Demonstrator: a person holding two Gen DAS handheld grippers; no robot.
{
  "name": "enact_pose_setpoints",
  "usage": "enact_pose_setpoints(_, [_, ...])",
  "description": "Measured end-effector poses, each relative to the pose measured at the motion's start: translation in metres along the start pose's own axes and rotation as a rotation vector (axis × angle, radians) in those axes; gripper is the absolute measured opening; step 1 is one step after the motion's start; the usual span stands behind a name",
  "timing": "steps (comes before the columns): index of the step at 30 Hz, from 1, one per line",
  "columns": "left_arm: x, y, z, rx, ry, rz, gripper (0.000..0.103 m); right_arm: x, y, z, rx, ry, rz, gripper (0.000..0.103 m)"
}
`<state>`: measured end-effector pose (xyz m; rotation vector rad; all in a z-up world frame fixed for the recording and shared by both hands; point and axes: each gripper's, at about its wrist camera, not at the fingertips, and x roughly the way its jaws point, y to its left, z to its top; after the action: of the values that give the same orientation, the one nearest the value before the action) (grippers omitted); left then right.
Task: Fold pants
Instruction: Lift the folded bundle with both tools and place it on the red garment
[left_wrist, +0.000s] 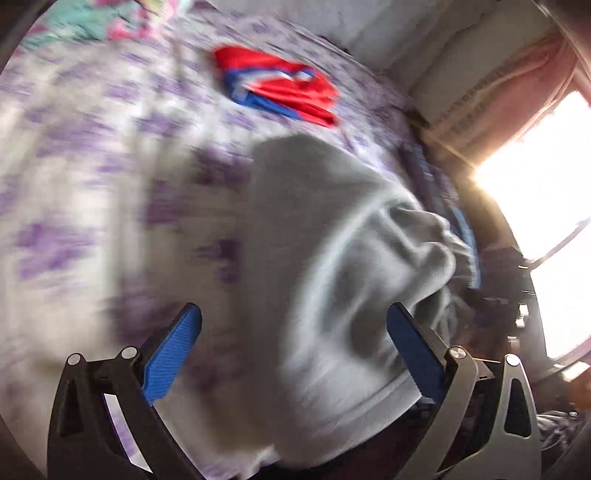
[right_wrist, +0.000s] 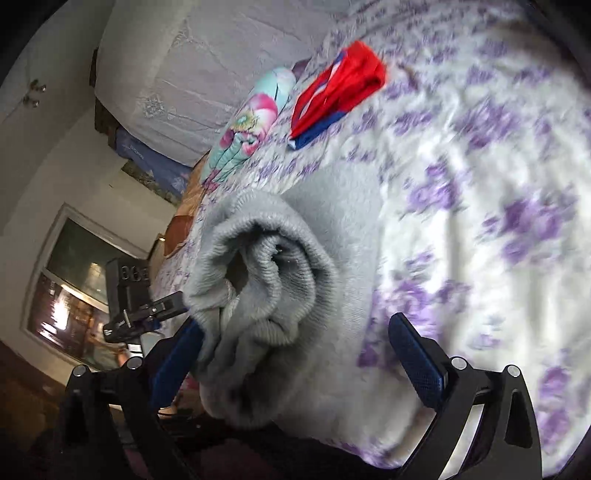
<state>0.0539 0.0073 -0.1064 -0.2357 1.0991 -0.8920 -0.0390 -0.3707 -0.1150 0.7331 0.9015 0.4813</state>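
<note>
Here, through my left wrist camera, everything smears with motion blur. My left gripper (left_wrist: 293, 325) stands wide open, its blue pads (left_wrist: 173, 354) well apart and holding nothing. The grey pants (left_wrist: 332, 266) lie bunched on the purple-flowered bedsheet (left_wrist: 74, 166), reaching down between my fingers and out of sight under the lower edge. Whether the cloth touches the right-hand pad I cannot tell. Farther up the bed lies a folded red and blue garment (left_wrist: 280, 85), apart from the pants. A glaring window (left_wrist: 539, 177) washes out the right side, and the dark things below it are too murky to name.

From my right wrist camera, my right gripper (right_wrist: 295, 332) is likewise spread open. The pants (right_wrist: 280, 280) bulge up between the fingers, a ribbed cuff or waistband rolled toward the lens; it hides part of the left pad (right_wrist: 177, 365). The sheet (right_wrist: 480, 184) blurs on the right. The red and blue garment (right_wrist: 336, 88) sits beside a floral pillow (right_wrist: 247, 125). At left, past the bed's edge, stands a dark clamp-like device (right_wrist: 133, 306), hard to identify.
</note>
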Motion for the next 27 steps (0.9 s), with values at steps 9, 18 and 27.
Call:
enact_pose_setpoints(9, [0.046, -0.015, 0.008, -0.001, 0.066, -0.050, 0.094, 0.042, 0.020, 0.005, -0.098, 0.104, 0.003, 0.075])
enact_pose_setpoints(18, [0.005, -0.062, -0.003, 0.118, -0.049, -0.001, 0.065, -0.004, 0.051, -0.015, -0.232, -0.018, 0.025, 0.065])
enact_pose_setpoints(27, [-0.009, -0.103, 0.120, 0.151, -0.132, 0.045, 0.067, -0.041, 0.104, 0.109, -0.357, -0.173, -0.022, 0.065])
